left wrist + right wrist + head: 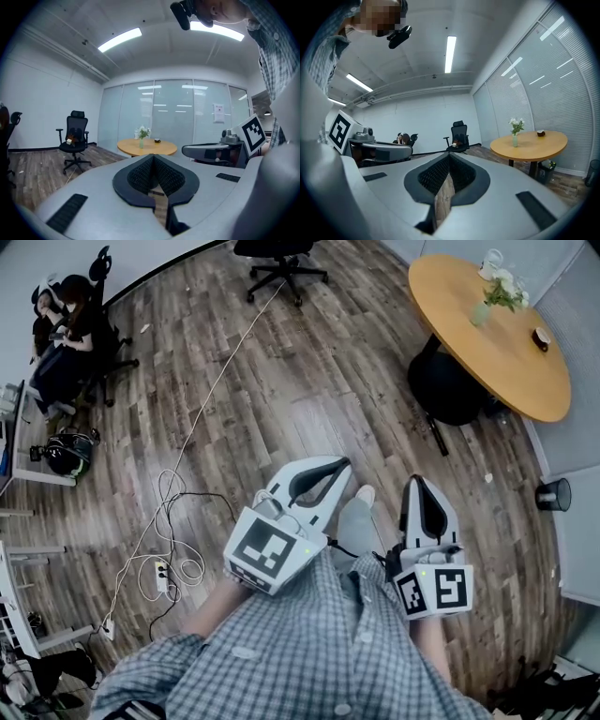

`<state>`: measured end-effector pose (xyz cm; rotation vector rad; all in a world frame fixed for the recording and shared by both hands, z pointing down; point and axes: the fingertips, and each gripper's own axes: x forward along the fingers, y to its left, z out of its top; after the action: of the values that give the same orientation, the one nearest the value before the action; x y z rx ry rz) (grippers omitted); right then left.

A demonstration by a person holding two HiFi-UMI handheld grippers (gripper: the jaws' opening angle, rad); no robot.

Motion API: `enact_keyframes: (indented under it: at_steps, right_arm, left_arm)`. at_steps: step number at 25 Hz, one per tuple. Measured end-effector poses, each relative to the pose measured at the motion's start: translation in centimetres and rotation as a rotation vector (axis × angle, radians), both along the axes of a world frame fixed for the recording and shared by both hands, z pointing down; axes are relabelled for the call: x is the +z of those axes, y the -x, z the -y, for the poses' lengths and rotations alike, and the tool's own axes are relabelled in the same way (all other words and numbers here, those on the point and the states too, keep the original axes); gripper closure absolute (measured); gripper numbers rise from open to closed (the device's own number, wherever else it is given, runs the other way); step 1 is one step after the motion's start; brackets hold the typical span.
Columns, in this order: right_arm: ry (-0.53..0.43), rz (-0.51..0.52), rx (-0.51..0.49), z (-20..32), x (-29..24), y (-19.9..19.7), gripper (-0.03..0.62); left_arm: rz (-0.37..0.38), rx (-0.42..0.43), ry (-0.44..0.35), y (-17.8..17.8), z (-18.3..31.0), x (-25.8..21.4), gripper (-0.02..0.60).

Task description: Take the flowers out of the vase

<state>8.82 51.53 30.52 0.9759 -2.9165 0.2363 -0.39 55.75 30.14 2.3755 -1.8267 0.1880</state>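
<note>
Only in head view: white cable (202, 409) trailing over floor (309, 362). Left gripper (339, 468) and right gripper (418, 484) held near level, jaws together, empty, well apart from flowers (503, 285) in vase (480, 315) on round table (506, 362)

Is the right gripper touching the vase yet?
Apart. The head view shows the right gripper near the person's body, jaws shut and empty, while the vase stands on the round table across a stretch of floor.
</note>
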Motion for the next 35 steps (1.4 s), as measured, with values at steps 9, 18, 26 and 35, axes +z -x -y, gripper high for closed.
enact_keyframes:
  at_steps: [9,18,26,35]
  right_arm:
    - [0.003,-0.033,-0.051,3.5,0.8,1.7,0.585]
    - [0.013,-0.076,-0.133,9.5,1.4,3.6,0.585]
    - [-0.020,-0.057,-0.181,15.8,0.2,4.7,0.585]
    - [-0.057,-0.041,-0.170,22.7,-1.2,4.1,0.585]
  left_arm:
    - [-0.016,-0.071,0.009,2.2,3.1,0.3,0.575]
    - [-0.032,-0.132,0.026,4.0,8.8,0.5,0.575]
    - [-0.002,-0.177,0.012,4.4,15.3,-1.0,0.575]
    - [0.041,-0.155,-0.029,3.7,21.6,-3.2,0.575]
